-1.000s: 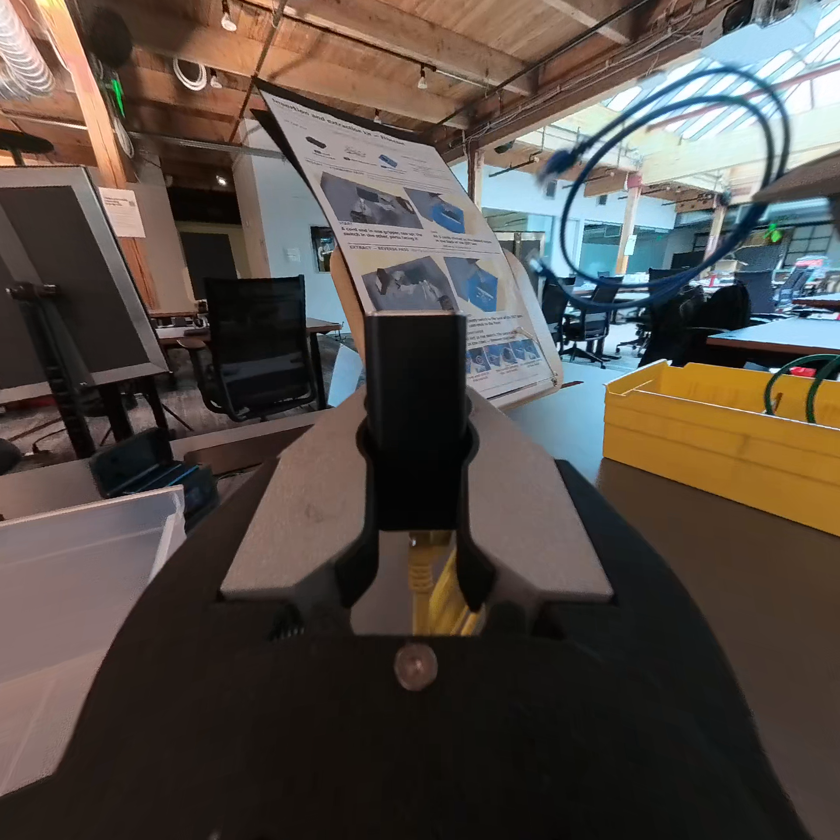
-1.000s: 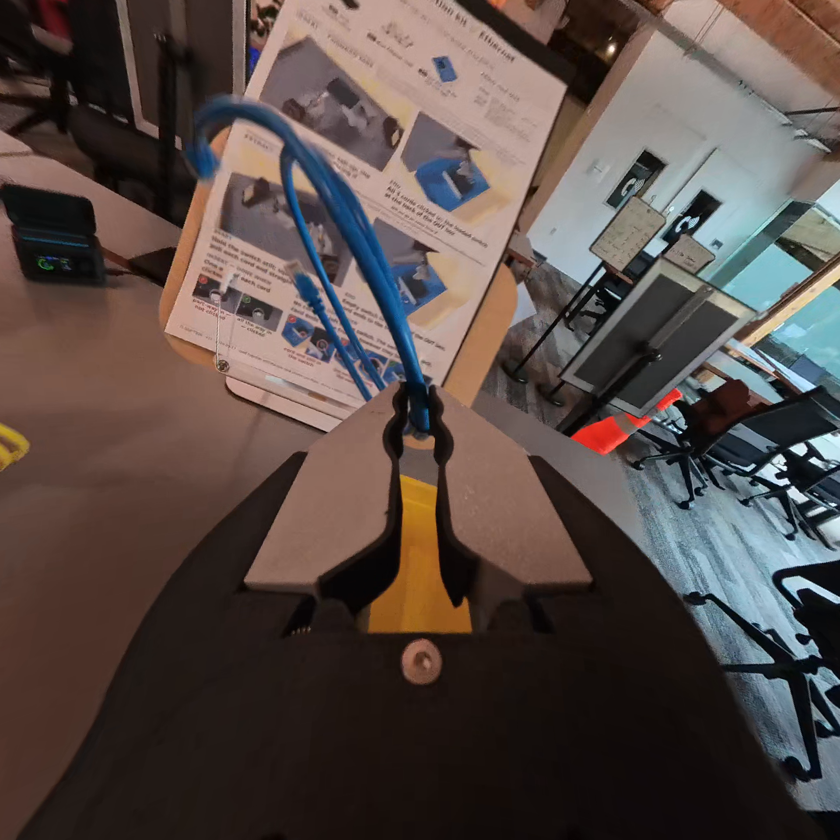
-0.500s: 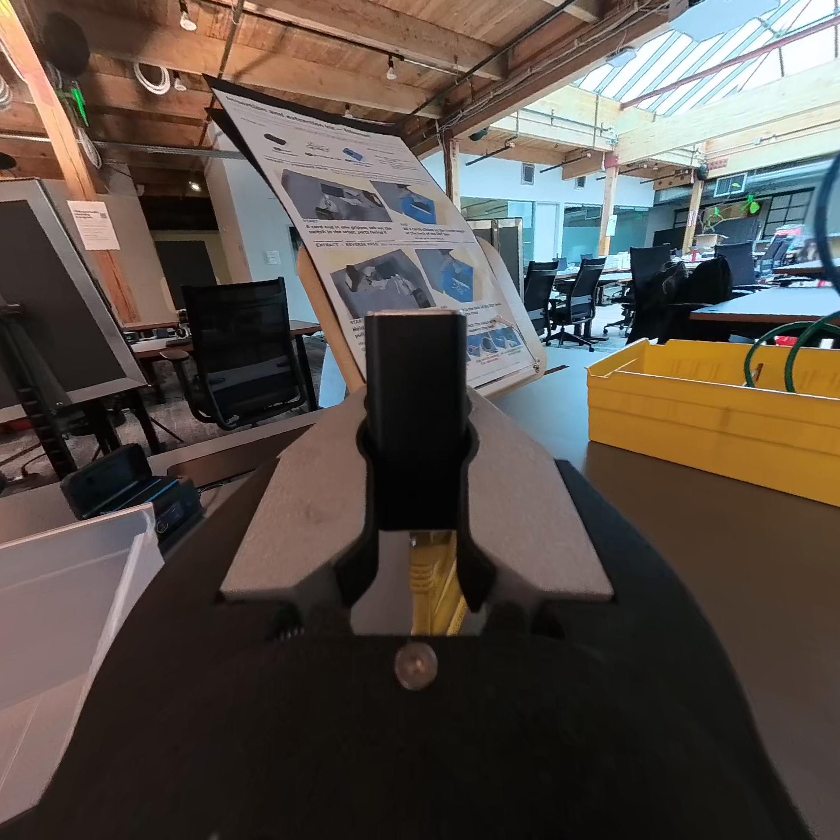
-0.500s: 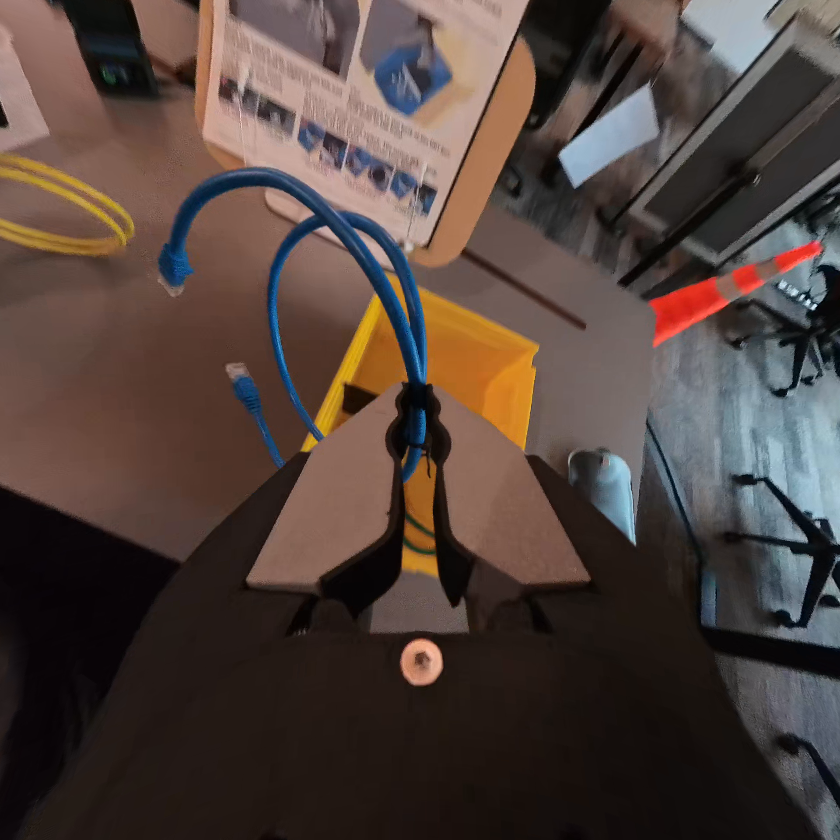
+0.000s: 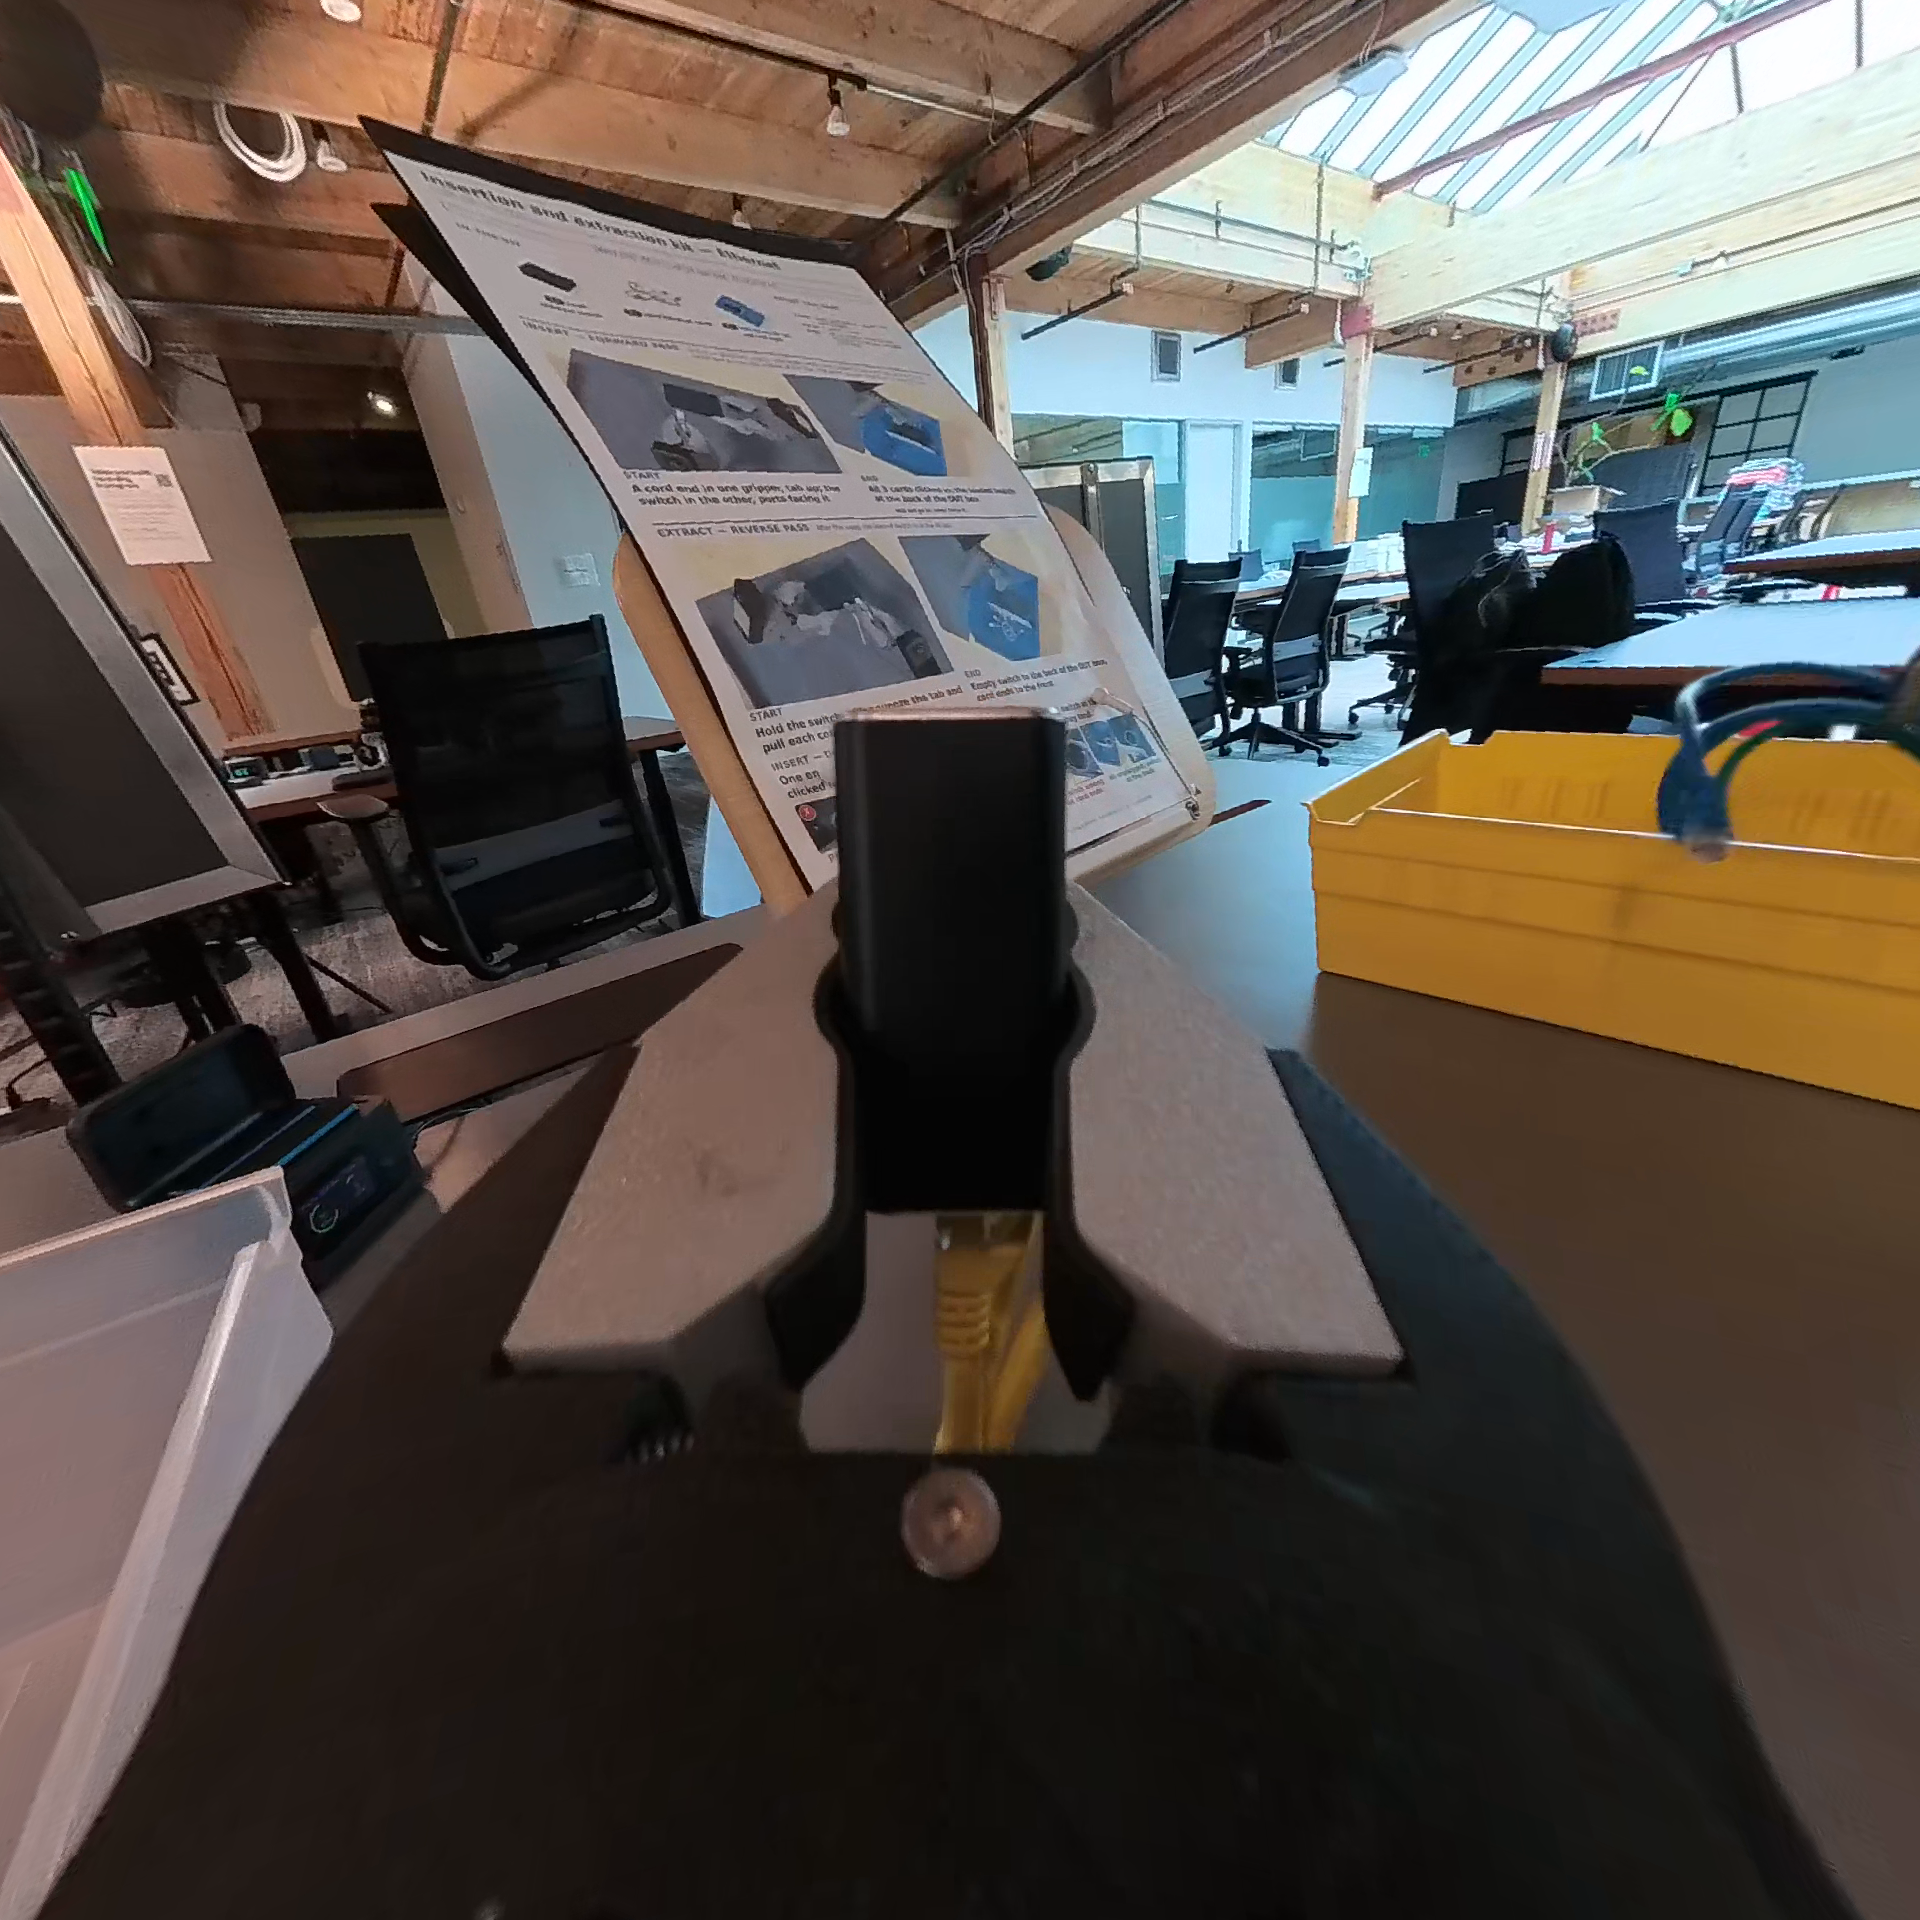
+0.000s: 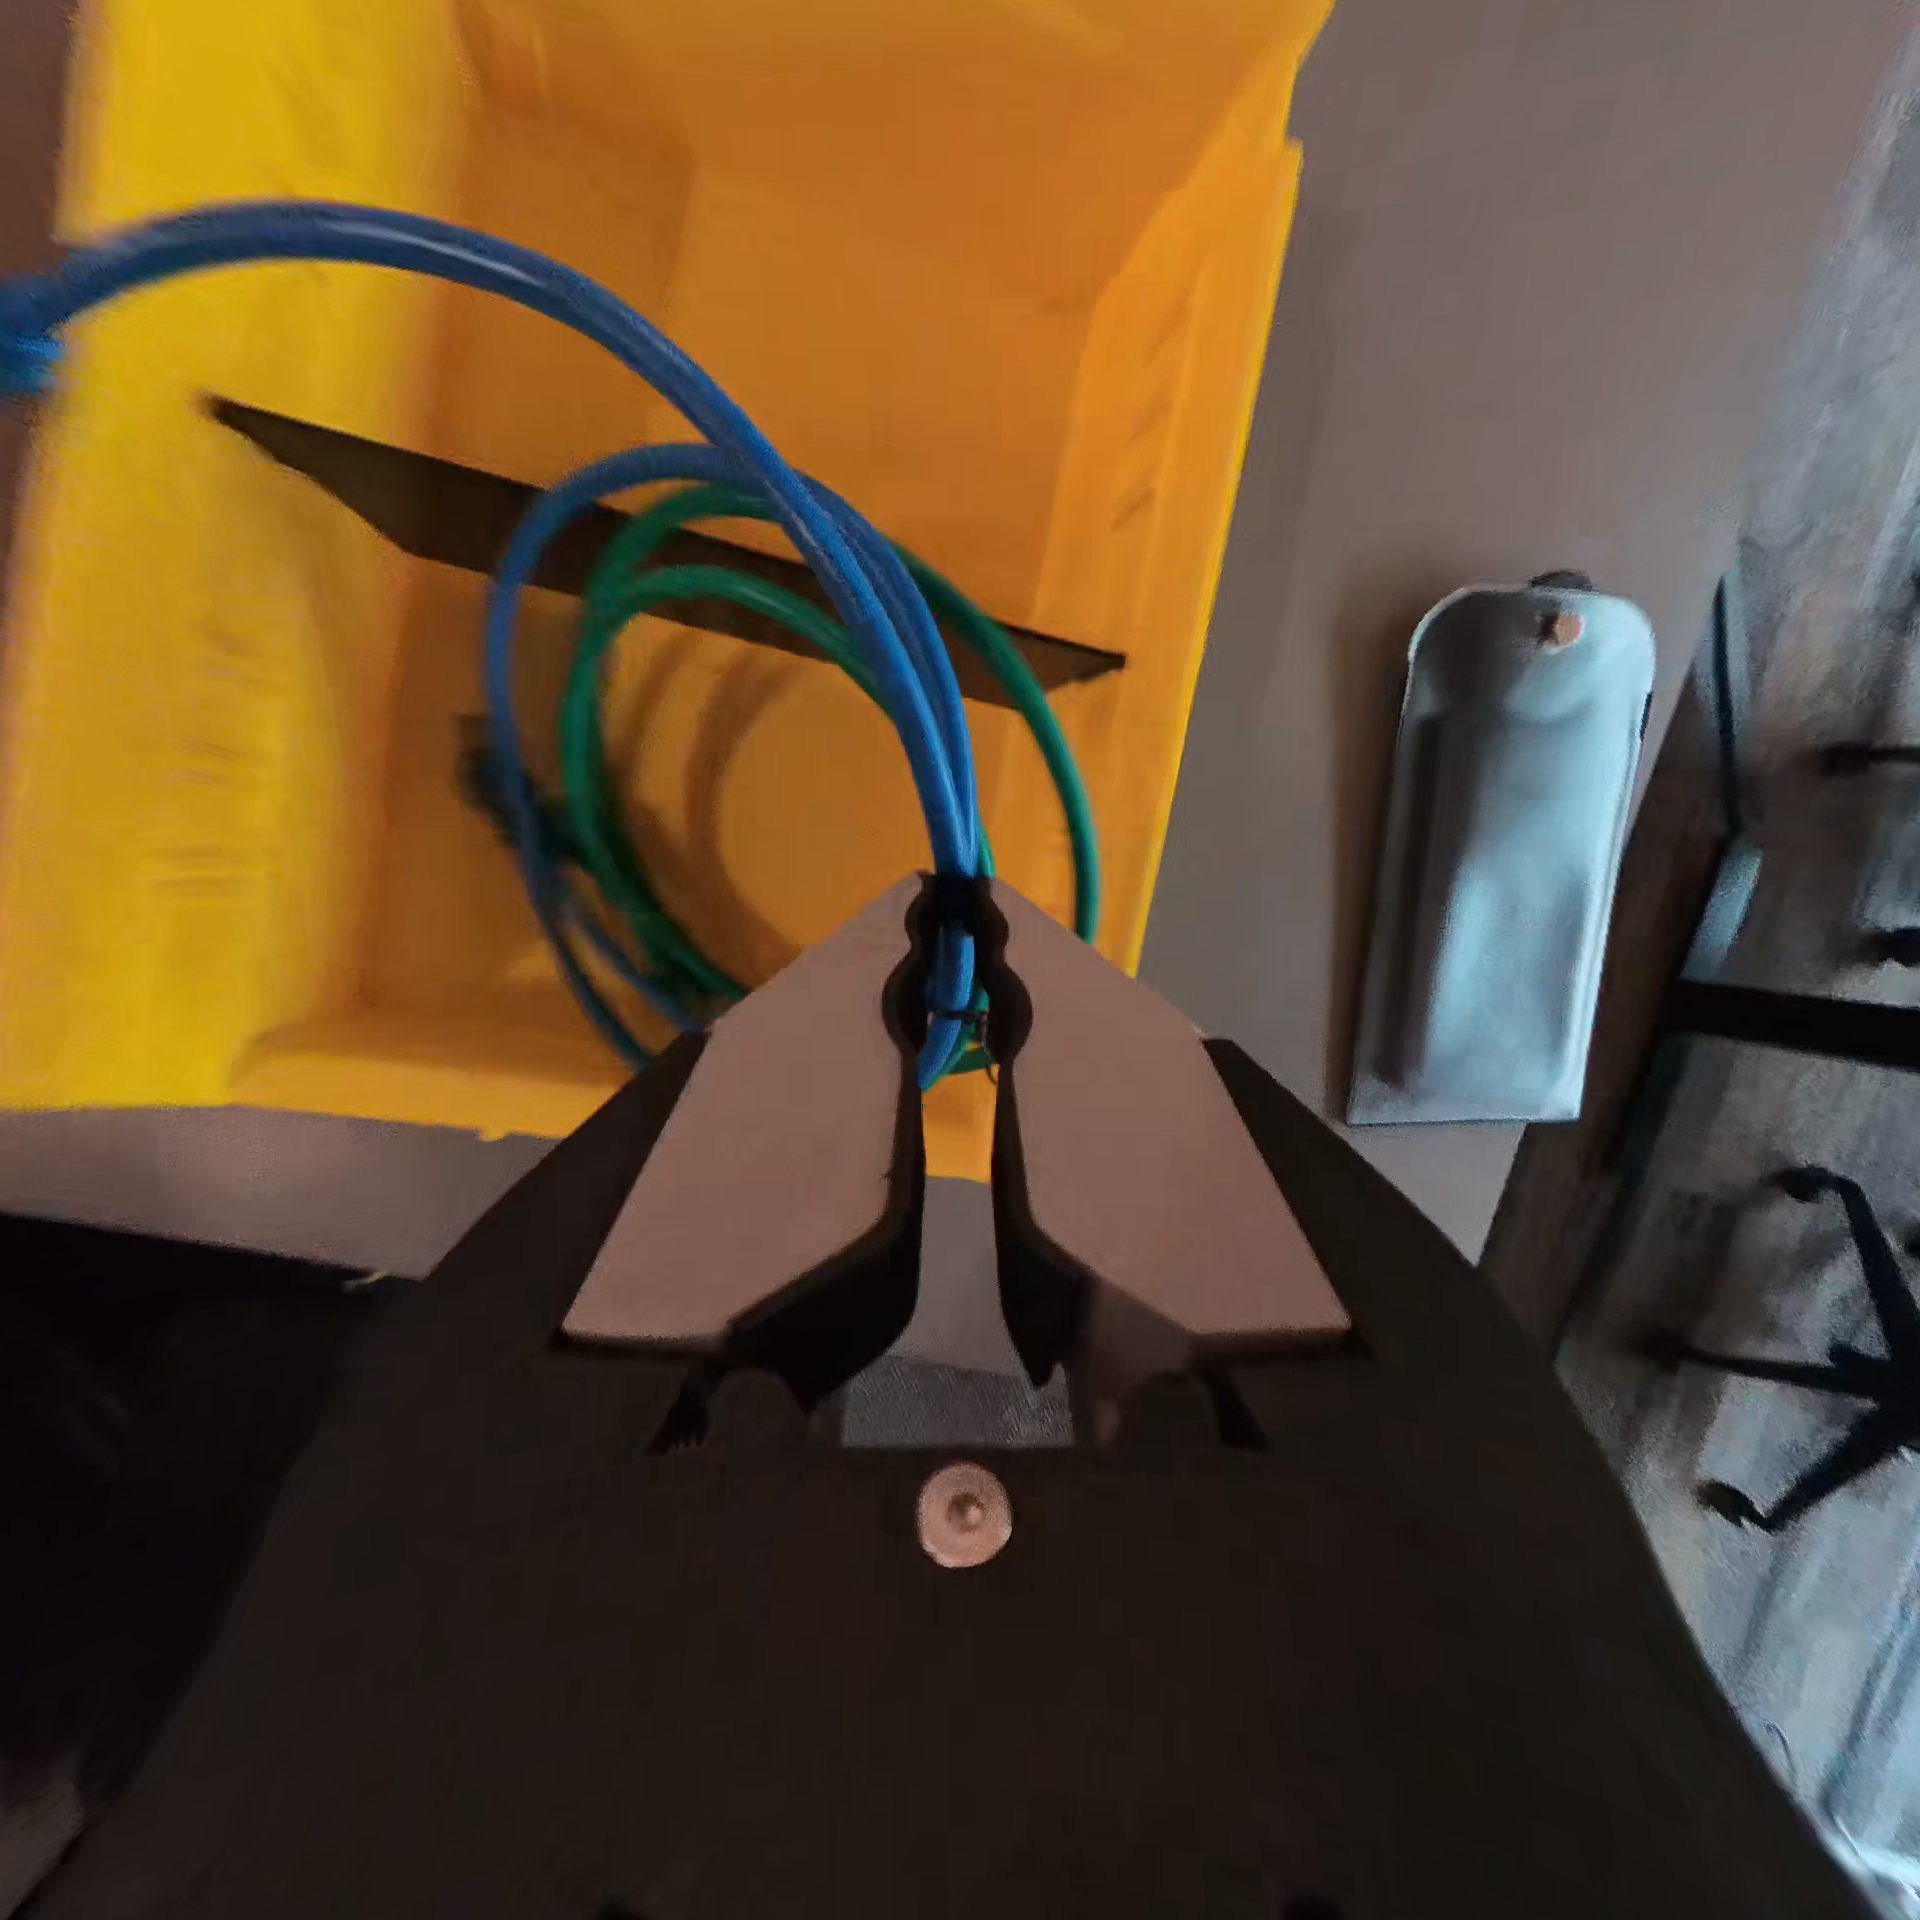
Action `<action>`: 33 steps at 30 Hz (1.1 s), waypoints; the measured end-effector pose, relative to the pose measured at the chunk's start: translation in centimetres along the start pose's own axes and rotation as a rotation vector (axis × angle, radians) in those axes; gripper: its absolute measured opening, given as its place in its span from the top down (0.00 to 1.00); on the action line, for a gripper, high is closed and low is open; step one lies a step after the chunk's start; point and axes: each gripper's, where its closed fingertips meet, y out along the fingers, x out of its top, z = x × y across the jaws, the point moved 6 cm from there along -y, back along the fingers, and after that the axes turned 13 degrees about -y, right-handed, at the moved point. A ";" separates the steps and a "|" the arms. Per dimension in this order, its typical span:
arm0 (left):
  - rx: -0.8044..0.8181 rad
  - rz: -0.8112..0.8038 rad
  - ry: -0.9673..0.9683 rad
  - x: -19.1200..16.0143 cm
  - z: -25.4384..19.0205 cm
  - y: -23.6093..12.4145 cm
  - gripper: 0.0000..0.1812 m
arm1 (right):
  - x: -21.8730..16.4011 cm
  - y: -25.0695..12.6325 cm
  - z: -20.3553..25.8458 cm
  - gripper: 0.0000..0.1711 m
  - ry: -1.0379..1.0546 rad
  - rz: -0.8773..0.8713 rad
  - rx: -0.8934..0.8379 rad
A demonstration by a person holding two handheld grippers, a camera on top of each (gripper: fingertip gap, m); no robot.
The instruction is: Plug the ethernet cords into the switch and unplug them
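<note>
The switch stands upright between the left gripper's jaws, with a plugged cord running back from its near end toward the camera. Ahead of those jaws and past the switch, an instruction sheet leans on a board that rests on the surface. Ahead and to the right sits a bin; to the left of the jaws lies a clear container, with a small case just behind it. In the right wrist view, a looped cord is clamped between the right gripper's jaws and arcs ahead and to the left above the bin. Another coiled cord lies in the bin, ahead of the jaws. To the right, beside the bin, a flat pouch lies on the surface.
</note>
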 end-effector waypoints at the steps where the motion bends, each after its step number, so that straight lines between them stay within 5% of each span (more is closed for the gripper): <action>1: -0.004 0.003 -0.001 -0.1 0.0 0.0 0.82 | -0.4 0.9 -0.4 0.99 0.005 0.024 -0.014; 6: -0.017 0.014 0.019 -0.2 -0.5 0.2 0.82 | -2.2 2.6 -2.1 0.97 0.006 0.114 -0.143; 13: -0.026 0.030 0.078 -0.3 -1.2 0.4 0.82 | -1.2 -0.4 -0.5 0.97 -0.115 0.100 -0.284; 18: -0.045 0.029 0.083 -0.4 -1.6 0.4 0.82 | 0.0 -3.4 0.5 0.79 -0.091 0.041 -0.299; 22: -0.055 0.024 0.063 -0.3 -1.5 0.4 0.82 | 0.9 -5.4 -0.4 0.79 -0.059 -0.031 -0.401; 28: -0.227 -0.006 -0.053 0.1 -2.3 0.2 0.82 | 5.9 -4.8 4.6 0.90 -0.075 -0.367 -0.098; 33: -0.519 -0.042 -0.130 0.7 -4.8 -0.5 0.82 | 12.5 -4.5 13.9 0.80 -0.218 -0.757 0.282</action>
